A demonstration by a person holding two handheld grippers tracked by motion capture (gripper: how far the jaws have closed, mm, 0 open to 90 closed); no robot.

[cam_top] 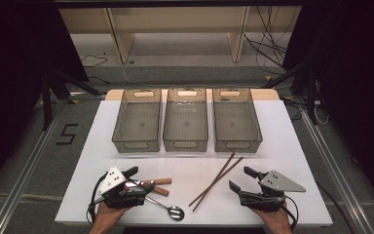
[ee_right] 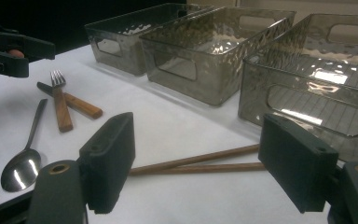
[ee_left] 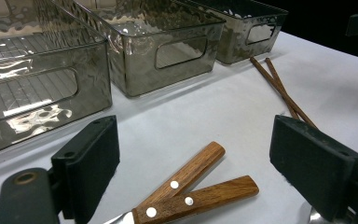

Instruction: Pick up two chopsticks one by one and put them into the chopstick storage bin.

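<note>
- Left gripper (cam_top: 135, 178) hovers with jaws open and empty over two wooden-handled utensils (ee_left: 200, 184), which lie crossed on the table (cam_top: 282, 146) beside a spoon (cam_top: 168, 208)
- Right gripper (cam_top: 237, 179) has jaws wide and empty, with the chopsticks (ee_right: 200, 163) lying on the table between them
- Chopsticks look light, stiff and thin, likely to roll; pinch both mid-length
- Three empty bins (cam_top: 185, 119) stand well apart behind; open table lies between

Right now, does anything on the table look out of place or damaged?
Nothing looks damaged or spilled. The two wooden-handled utensils lie crossed over each other, and the chopsticks lie slanted, crossing slightly. The spoon lies flat. The three bins stand in a neat row.
</note>
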